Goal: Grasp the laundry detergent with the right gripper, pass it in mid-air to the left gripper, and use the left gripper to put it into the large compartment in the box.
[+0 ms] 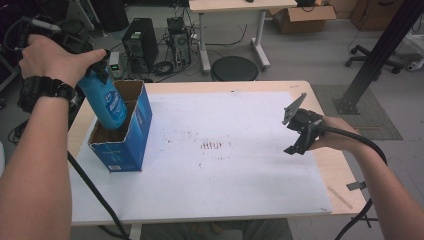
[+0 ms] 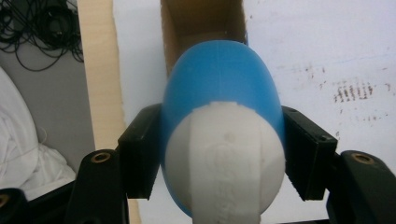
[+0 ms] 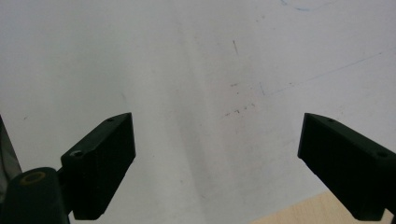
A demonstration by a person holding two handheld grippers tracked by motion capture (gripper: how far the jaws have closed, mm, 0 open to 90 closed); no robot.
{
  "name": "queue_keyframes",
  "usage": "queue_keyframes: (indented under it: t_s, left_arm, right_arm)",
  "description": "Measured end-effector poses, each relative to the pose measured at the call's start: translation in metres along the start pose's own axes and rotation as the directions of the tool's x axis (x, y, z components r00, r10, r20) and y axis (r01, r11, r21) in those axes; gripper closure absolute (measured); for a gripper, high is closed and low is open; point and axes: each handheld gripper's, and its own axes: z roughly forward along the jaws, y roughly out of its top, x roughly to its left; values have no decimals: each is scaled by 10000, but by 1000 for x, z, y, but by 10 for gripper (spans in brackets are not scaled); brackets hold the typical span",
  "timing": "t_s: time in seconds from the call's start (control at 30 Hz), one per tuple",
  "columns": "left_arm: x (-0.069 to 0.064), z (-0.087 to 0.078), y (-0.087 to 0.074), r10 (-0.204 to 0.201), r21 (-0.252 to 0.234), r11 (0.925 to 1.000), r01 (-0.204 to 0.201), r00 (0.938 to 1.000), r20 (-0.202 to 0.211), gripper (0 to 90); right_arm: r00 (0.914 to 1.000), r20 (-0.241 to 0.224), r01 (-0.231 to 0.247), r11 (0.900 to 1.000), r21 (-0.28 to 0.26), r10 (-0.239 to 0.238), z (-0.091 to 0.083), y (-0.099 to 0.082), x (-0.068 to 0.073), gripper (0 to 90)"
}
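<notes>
Holding the blue bottle (image 1: 107,102) tight by its top, the left gripper (image 2: 223,154) hangs it over the open blue box (image 1: 131,134) at the table's left. Tilted, it could bump the box wall and knock it over. The right gripper (image 1: 299,131) waits at the right, jaws wide apart.

Black wristwatch (image 1: 47,89), black fingers (image 3: 100,163) with brass screws.

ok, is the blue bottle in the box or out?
Partly in. The blue bottle is tilted, its base below the rim of the open blue cardboard box, its top held in the left claw.
</notes>
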Motion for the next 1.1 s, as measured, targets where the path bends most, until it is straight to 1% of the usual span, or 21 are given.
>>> queue_keyframes:
  t_s: [0.23, 0.4, 0.63, 0.73, 0.77, 0.87, 1.1]
  left_arm:
    - [5, 27, -6, -59, 252, 9997, 58, 10000, 52, 380]
    - [8, 49, -11, -71, 502, 9987, 61, 9998, 203, 380]
    - [7, 78, -17, -15, 831, 9965, -3, 9998, 220, 380]
    - [6, 89, -19, -65, 958, 9954, 43, 9997, 231, 380]
    - [6, 93, -20, -74, 1020, 9948, 52, 9997, 220, 380]
    - [5, 102, -23, 86, 1169, 9931, -108, 9998, 198, 380]
    - [6, 117, -27, -20, 1271, 9919, -26, 9993, 361, 380]
  right_arm:
    - [10000, -51, 4, 10000, 75, -4, 4, 0, 1, 110]
    - [10000, -53, 18, 9999, 155, -17, 4, -1, 1, 110]
    - [10000, -93, -23, 9998, 181, 24, 6, -3, 2, 111]
    - [9999, -132, -8, 9998, 200, 11, 8, -3, 3, 110]
    - [9999, -146, 2, 9998, 211, 1, 9, -3, 3, 111]
    - [9998, -173, 34, 9997, 223, -30, 10, -2, 4, 111]
    - [9997, -229, 11, 9996, 267, -5, 13, -1, 4, 110]
